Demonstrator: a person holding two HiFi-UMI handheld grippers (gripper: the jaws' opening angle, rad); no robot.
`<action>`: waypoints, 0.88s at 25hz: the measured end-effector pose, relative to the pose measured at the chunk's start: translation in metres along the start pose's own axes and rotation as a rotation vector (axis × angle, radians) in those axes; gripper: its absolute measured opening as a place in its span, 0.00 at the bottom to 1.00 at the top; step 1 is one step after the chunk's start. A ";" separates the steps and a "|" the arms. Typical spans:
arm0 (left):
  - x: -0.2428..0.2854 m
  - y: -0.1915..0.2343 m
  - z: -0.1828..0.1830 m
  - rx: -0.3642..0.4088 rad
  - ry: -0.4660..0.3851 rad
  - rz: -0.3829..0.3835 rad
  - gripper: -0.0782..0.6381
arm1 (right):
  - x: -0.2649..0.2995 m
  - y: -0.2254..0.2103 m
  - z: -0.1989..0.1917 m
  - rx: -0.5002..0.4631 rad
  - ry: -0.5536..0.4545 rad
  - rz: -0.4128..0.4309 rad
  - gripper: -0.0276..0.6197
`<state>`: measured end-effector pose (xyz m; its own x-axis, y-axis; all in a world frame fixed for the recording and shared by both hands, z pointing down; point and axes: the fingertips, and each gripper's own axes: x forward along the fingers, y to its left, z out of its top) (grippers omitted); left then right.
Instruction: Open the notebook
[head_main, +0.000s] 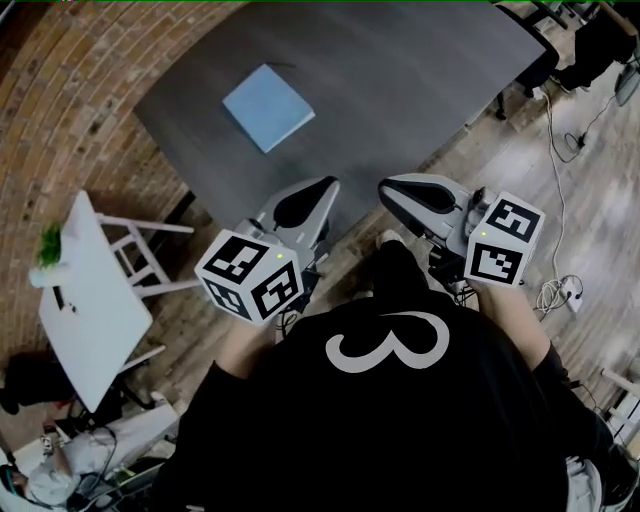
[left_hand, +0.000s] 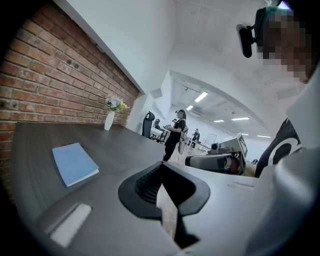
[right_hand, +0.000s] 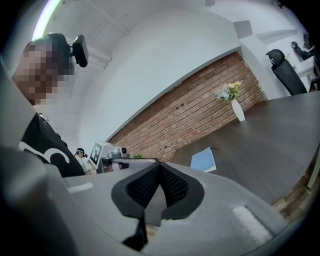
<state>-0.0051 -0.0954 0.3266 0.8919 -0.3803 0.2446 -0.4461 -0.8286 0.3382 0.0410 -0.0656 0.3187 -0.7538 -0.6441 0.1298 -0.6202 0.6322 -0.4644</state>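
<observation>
A closed light-blue notebook (head_main: 268, 107) lies flat on the dark grey table (head_main: 400, 90), toward its left side. Both grippers hover short of the table's near edge, pointing at it, well apart from the notebook. My left gripper (head_main: 326, 186) is shut with nothing between its pads. My right gripper (head_main: 386, 188) is also shut and empty, a little to its right. In the left gripper view the notebook (left_hand: 74, 163) sits left of the closed jaw tips (left_hand: 161, 168). In the right gripper view the notebook (right_hand: 203, 160) lies beyond and right of the closed jaw tips (right_hand: 160, 167).
A white vase with flowers (right_hand: 238, 110) stands at the table's far end by the brick wall (head_main: 70, 90). A small white side table (head_main: 90, 300) with a plant stands at the left. Cables (head_main: 560, 200) trail over the wooden floor at the right. A person (left_hand: 175, 132) stands in the distance.
</observation>
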 end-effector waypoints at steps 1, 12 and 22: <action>0.007 0.005 0.002 -0.003 -0.002 0.014 0.13 | 0.002 -0.009 0.002 -0.001 0.010 0.011 0.05; 0.075 0.067 0.020 -0.071 0.001 0.179 0.16 | 0.026 -0.101 0.039 0.008 0.130 0.100 0.04; 0.113 0.135 -0.002 -0.100 0.056 0.416 0.30 | 0.051 -0.162 0.029 0.017 0.248 0.194 0.04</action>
<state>0.0352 -0.2494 0.4022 0.6307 -0.6483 0.4265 -0.7740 -0.5647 0.2864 0.1094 -0.2136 0.3754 -0.8891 -0.3862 0.2457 -0.4572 0.7243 -0.5161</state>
